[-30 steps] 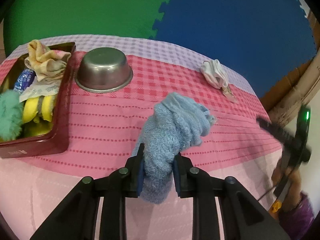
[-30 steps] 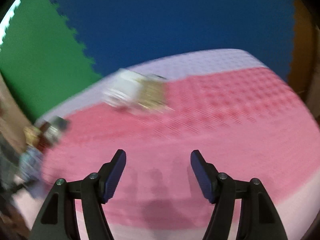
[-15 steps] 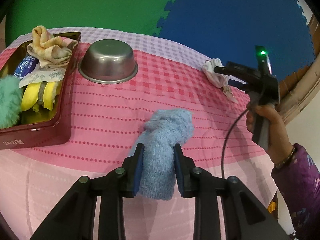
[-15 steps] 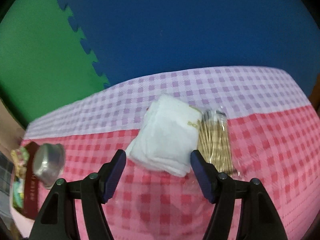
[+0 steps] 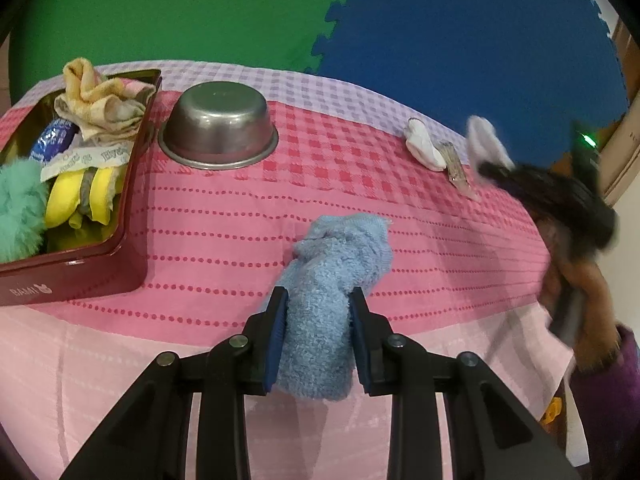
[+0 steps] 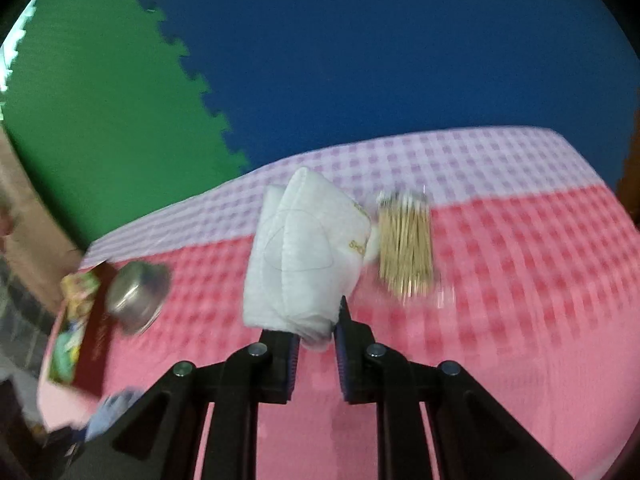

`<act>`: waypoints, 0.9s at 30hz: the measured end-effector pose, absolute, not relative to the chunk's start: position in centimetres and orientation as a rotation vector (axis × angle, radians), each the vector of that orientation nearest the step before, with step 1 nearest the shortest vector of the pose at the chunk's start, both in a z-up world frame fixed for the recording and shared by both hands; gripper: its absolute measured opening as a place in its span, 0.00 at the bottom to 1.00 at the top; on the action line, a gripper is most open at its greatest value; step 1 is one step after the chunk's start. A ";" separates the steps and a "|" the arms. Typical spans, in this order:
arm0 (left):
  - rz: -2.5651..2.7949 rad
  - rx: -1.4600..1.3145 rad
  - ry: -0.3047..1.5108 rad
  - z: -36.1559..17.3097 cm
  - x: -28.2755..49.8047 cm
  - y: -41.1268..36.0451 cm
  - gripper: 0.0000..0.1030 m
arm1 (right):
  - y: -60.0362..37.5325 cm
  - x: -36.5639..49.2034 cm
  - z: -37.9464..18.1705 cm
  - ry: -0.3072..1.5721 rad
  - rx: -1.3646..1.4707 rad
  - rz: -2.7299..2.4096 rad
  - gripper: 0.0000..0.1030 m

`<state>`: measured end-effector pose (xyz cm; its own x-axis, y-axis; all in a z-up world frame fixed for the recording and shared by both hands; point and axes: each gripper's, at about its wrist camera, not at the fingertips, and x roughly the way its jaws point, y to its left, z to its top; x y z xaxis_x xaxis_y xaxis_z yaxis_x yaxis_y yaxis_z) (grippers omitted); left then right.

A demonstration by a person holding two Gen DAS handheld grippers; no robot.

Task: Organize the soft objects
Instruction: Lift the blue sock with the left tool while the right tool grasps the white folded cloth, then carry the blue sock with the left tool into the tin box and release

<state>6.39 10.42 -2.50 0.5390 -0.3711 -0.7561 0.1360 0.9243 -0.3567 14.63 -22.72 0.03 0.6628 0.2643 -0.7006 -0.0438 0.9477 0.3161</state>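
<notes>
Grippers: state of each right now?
Left gripper: closed on the blue towel.
Right gripper: jaws just closed, holding the white folded cloth.

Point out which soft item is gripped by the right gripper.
The white folded cloth, pinched at its lower edge by the right gripper. The blue towel sits in the left gripper; the beige cloth lies in the red tin.
</notes>
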 end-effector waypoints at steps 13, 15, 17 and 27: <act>-0.294 -0.200 0.955 -2.6 5.9 9.4 0.26 | -21.9 5.3 -4.9 0.870 0.063 0.116 0.15; -0.290 -0.187 0.956 -2.7 6.1 9.3 0.26 | -22.0 5.3 -5.2 0.870 0.061 0.116 0.15; -0.294 -0.187 0.957 -2.9 6.1 9.4 0.25 | -22.4 5.4 -5.3 0.871 0.076 0.123 0.15; -0.286 -0.193 0.908 -2.2 4.9 9.6 0.14 | -22.1 5.1 -5.1 0.869 0.087 0.125 0.15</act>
